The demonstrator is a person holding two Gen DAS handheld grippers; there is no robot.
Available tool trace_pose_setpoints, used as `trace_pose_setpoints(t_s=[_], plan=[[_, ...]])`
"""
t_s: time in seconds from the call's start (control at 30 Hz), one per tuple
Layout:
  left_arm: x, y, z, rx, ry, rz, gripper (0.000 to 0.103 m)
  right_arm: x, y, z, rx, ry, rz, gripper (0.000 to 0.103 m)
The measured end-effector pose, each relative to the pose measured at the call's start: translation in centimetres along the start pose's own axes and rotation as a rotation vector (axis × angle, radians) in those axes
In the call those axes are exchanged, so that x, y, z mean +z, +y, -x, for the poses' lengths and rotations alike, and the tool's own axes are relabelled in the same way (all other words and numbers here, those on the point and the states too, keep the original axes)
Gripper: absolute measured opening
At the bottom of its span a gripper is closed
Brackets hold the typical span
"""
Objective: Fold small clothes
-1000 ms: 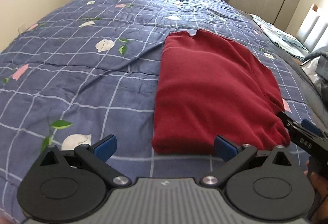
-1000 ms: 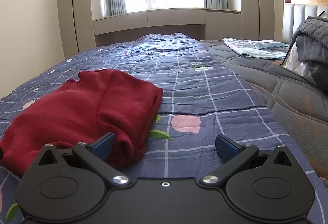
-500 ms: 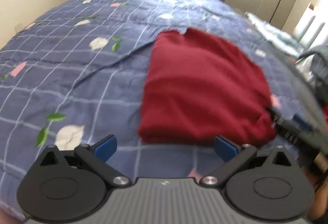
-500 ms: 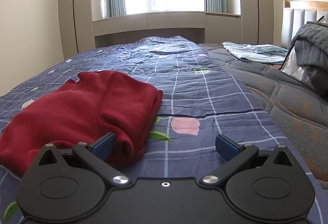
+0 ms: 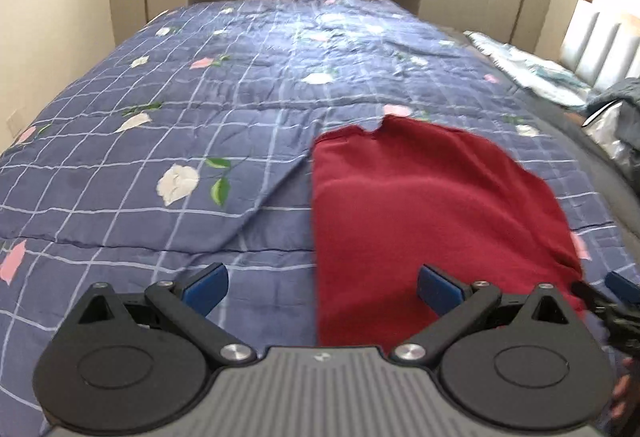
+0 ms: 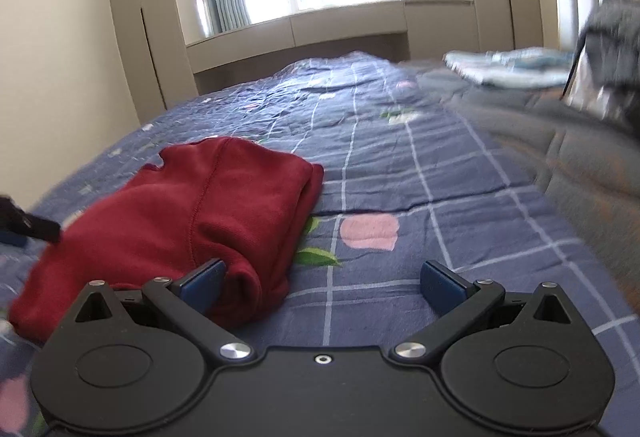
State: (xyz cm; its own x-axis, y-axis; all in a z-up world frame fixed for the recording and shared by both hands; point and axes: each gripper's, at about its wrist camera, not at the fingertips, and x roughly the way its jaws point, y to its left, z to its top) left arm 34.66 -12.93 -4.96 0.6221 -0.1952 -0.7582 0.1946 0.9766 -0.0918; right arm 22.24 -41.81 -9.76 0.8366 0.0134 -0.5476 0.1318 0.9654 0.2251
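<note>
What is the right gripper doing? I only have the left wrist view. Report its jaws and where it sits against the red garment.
Observer: The right gripper is open, jaws wide, nothing between them.
Operator: Give me its position on the garment.
Observer: It is at the red garment's near right corner. Its left finger shows in front of that corner, but I cannot tell whether they touch.
Operator: Describe that right edge.
Observer: It is a thick, rounded fold of several layers. A stitched seam runs up the top face towards the neckline.
</note>
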Motion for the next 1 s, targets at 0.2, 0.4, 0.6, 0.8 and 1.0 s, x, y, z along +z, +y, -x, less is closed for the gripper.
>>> trace_pose_setpoints(t_s=[0.2,0.4,0.6,0.8,1.0], plan=[[0.3,0.7,-0.7,-0.018,-0.019,0.006,0.103,1.2,-0.9,0.6,0.089,0.014,-0.043,0.103],[1.4,1.2,-1.8,-0.067,0.001,0.011,0.103,4.5,-1.1,-0.4,0.218,0.029,-0.063,0.103],[2.2,0.4,-3.0,-0.080,-0.012,-0.070,0.103,6.2,-1.2,-4.9,0.222,0.129,-0.110,0.103],[2.4,-0.1,-4.1,-0.094,-0.016,-0.119,0.103,5.6,-1.0,-7.2,0.152,0.138,-0.146,0.103],[2.1,0.7,-5.3,-0.136,0.018,-0.083,0.103,5.1,-1.3,-7.0,0.163,0.130,-0.174,0.103]])
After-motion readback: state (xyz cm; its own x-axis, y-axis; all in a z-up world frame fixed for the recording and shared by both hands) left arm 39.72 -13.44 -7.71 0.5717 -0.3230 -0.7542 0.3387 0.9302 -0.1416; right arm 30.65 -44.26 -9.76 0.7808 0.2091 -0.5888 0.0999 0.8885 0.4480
